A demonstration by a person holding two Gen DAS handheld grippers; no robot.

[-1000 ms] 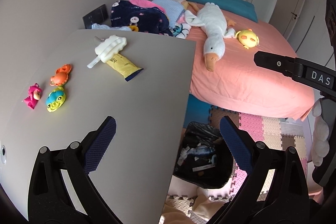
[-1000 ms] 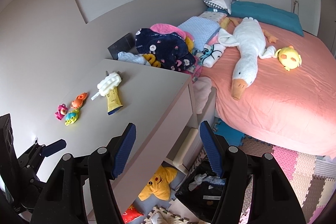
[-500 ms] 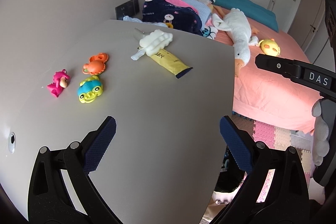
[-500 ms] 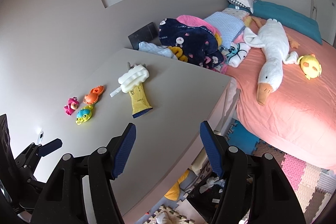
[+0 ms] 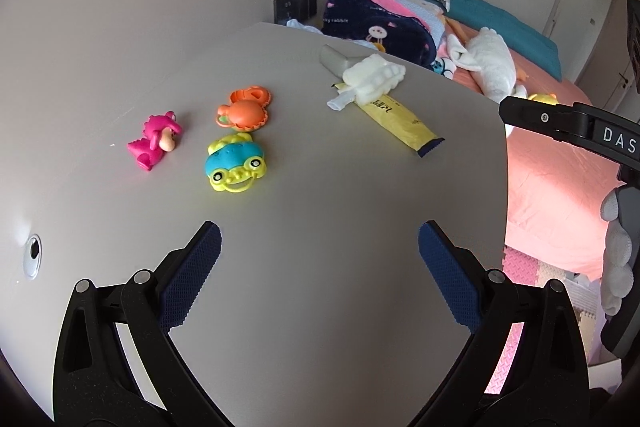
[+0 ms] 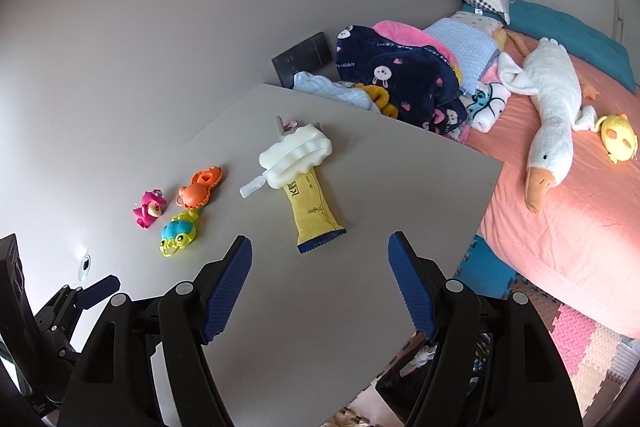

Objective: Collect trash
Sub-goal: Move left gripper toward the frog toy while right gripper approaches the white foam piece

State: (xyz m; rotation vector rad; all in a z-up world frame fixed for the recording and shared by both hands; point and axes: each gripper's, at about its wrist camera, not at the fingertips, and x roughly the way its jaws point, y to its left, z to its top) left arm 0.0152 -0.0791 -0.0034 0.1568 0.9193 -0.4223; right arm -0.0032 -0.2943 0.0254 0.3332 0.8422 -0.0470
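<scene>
On the grey table [image 6: 360,195] lies a yellow wrapper [image 6: 314,219] [image 5: 400,121] with a dark serrated end. A crumpled white foam piece [image 6: 296,157] [image 5: 372,77] rests across its far end, with a small white plastic bit [image 6: 250,187] beside it. My right gripper [image 6: 320,267] hovers just short of the wrapper's near end; its jaws are opening and nothing is between them. My left gripper [image 5: 320,255] stands open over the bare table, nearer than the toys, holding nothing.
Three small toys sit at the left: pink [image 5: 154,141], orange [image 5: 244,107], and blue-yellow [image 5: 234,165]. A pink bed [image 6: 580,227] with a plush goose [image 6: 552,131] and piled blankets [image 6: 400,75] lies to the right. A dark trash bag [image 6: 432,367] shows below the table edge.
Both grippers moved leftward over the table, so the trash bag dropped out of the left view. The toys and wrapper now lie closer. The right jaws stand wider apart.
</scene>
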